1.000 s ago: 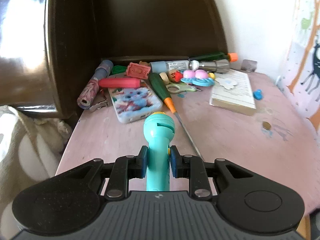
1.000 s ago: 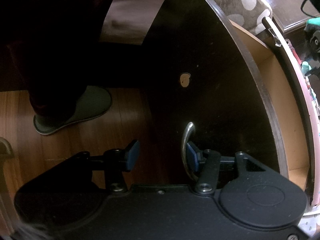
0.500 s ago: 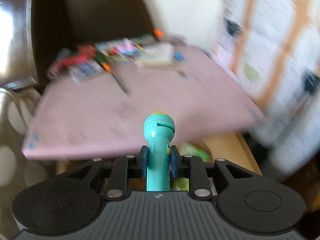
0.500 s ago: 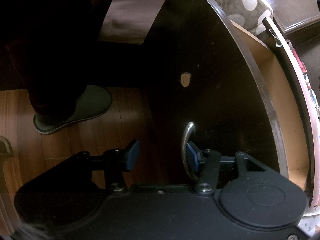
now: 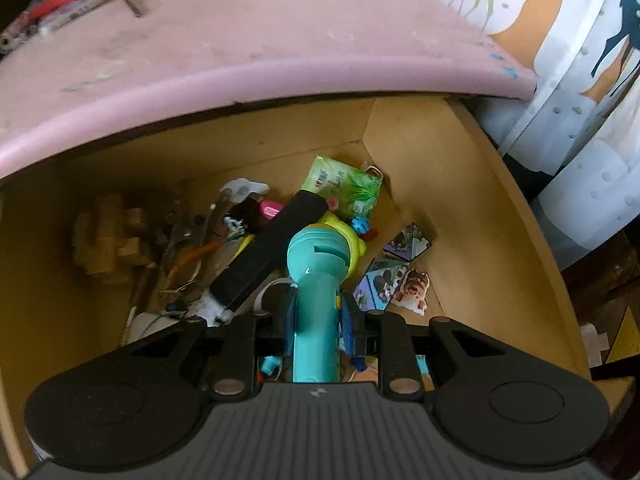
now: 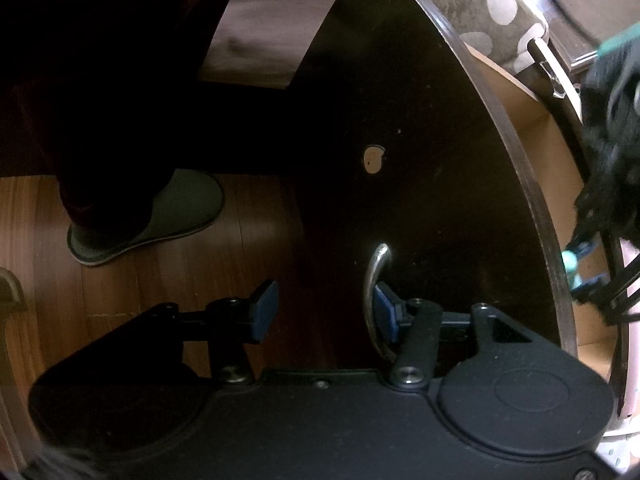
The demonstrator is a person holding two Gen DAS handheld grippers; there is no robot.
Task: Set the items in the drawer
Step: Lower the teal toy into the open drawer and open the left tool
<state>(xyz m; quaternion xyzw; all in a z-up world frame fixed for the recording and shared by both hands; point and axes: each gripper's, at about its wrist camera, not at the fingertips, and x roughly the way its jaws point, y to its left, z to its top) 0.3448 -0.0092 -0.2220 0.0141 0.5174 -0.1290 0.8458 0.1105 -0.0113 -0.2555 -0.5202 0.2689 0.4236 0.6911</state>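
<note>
My left gripper (image 5: 317, 316) is shut on a teal toy flashlight (image 5: 318, 276) and holds it above the open wooden drawer (image 5: 472, 208), over the clutter inside. My right gripper (image 6: 324, 312) is open, with its right finger (image 6: 386, 312) hooked behind the drawer's metal handle (image 6: 372, 280) on the dark drawer front (image 6: 400, 140). The left gripper with the flashlight (image 6: 570, 264) shows blurred at the right edge of the right wrist view.
The drawer holds a green packet (image 5: 344, 184), a black bar (image 5: 272, 252), picture cubes (image 5: 384, 280), a wooden puzzle (image 5: 108, 236) and small tools. The pink tabletop (image 5: 240, 48) overhangs it, with items at its far edge. A slippered foot (image 6: 148, 216) stands on the wood floor.
My left gripper has swung from above the tabletop down over the open drawer, still holding the flashlight. My right gripper has stayed at the handle.
</note>
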